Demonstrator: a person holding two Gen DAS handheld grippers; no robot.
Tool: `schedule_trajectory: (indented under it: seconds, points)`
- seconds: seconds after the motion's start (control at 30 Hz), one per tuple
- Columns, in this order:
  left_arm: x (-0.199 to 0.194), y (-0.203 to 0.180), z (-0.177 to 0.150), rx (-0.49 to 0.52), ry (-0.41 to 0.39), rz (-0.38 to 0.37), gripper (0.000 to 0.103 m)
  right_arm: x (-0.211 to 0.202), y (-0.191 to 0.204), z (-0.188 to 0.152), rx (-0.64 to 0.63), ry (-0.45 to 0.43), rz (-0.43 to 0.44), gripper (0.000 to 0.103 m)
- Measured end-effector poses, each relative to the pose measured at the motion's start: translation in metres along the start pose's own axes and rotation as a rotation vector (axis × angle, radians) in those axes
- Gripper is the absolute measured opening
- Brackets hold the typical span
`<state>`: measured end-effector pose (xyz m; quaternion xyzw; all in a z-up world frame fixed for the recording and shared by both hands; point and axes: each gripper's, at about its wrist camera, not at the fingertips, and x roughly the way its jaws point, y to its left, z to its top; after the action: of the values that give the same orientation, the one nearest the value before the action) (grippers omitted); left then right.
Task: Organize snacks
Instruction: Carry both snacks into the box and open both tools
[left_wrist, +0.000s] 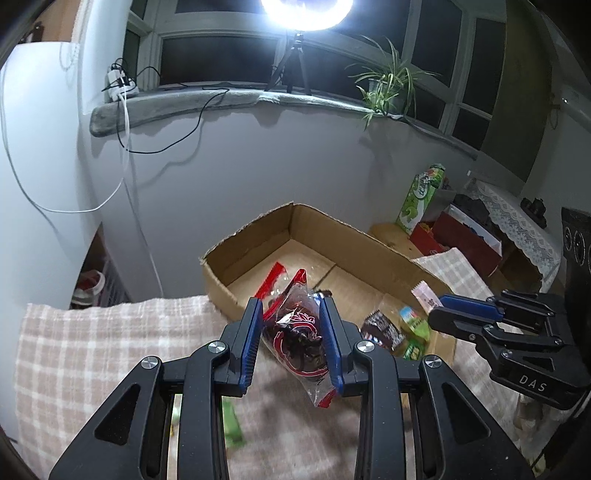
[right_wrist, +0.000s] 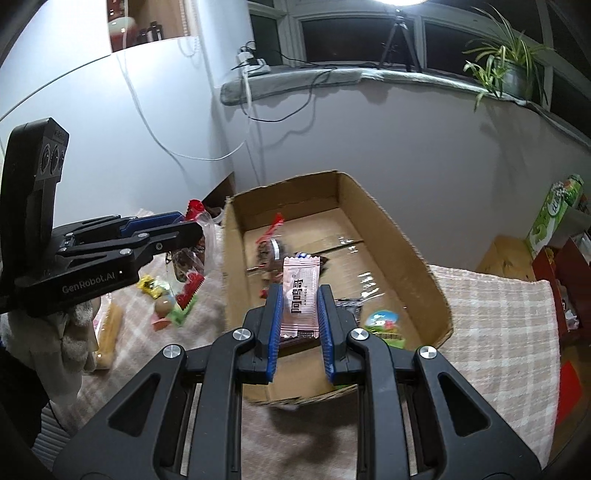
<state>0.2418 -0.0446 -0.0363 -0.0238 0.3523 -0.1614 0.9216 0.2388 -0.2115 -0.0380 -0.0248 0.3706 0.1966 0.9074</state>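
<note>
My left gripper is shut on a clear bag of dark snacks with red print, held above the near left edge of the open cardboard box. It also shows in the right wrist view. My right gripper is shut on a pink snack packet, held over the box. The same packet shows in the left wrist view at my right gripper. Inside the box lie a dark snack bag, a dark wrapper and a green packet.
A checked cloth covers the table. Loose snacks and a long yellow packet lie left of the box. A green carton and red box stand at the right. A wall and window sill with a plant are behind.
</note>
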Motion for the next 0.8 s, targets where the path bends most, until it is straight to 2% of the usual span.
schedule_trajectory:
  seconds: [0.43, 0.8]
  points:
    - [0.035, -0.006, 0.016, -0.016, 0.030, -0.021, 0.030, 0.024, -0.036, 0.001, 0.053, 0.028, -0.018, 0.020]
    - [0.045, -0.016, 0.016, -0.015, 0.051, -0.037, 0.030, 0.032, -0.040, -0.003, 0.070, 0.044, -0.021, 0.020]
